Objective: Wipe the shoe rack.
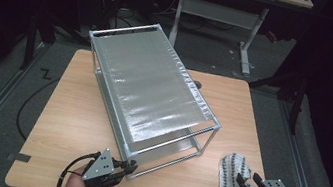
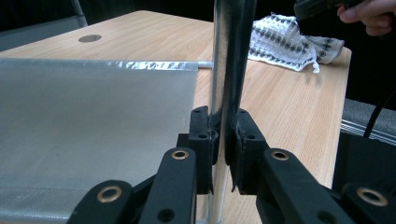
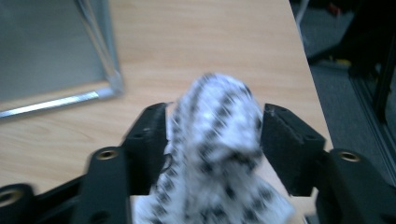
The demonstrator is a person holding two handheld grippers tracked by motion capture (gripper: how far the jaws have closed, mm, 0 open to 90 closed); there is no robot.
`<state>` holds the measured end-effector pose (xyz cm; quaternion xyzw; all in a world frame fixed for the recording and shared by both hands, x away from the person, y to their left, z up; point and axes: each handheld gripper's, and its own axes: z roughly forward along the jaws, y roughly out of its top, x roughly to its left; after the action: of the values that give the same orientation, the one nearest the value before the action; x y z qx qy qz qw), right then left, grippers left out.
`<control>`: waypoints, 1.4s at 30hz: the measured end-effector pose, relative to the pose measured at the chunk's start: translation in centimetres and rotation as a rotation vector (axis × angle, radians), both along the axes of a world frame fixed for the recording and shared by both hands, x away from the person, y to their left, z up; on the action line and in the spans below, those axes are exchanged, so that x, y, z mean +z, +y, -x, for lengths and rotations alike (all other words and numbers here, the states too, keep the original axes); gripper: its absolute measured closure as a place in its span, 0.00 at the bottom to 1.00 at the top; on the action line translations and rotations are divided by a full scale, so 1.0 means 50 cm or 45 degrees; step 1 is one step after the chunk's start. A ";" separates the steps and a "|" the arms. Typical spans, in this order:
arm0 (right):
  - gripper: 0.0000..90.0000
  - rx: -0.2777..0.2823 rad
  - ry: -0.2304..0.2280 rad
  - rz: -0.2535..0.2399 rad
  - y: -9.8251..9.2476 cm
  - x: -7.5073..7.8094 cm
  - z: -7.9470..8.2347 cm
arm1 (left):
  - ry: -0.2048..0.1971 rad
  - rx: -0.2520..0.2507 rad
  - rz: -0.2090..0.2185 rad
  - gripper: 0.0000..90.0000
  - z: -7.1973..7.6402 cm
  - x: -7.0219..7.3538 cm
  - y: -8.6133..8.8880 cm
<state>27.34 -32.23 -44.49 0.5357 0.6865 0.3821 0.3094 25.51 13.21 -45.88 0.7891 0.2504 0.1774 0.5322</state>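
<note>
Left gripper clamps the rack's corner post. Right gripper stands unclenched around the cloth (table's five o'clock corner). Likely just released; next, back clear.

A two-tier metal-framed rack with silvery mesh shelves stands askew across the tabletop, and a crumpled white cloth with black dots lies near its front right corner.

Left gripper is clamped tight; right gripper jaws stand apart, apparently slack.
</note>
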 end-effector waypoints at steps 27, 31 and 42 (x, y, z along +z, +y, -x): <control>0.90 0.407 -0.075 -0.032 0.228 0.004 -0.131 | 0.009 0.110 -0.019 0.90 0.087 0.003 0.035; 0.84 0.400 -0.068 -0.057 0.246 0.001 -0.166 | 0.012 0.117 -0.027 0.90 0.090 0.004 0.025; 0.63 0.256 -0.107 -0.040 0.191 0.011 -0.116 | 0.009 0.035 -0.023 0.90 0.030 0.005 -0.076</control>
<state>33.13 -22.69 -43.94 0.4524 0.7172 0.4441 0.2894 24.03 9.41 -45.65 0.7911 0.2615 0.1841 0.5215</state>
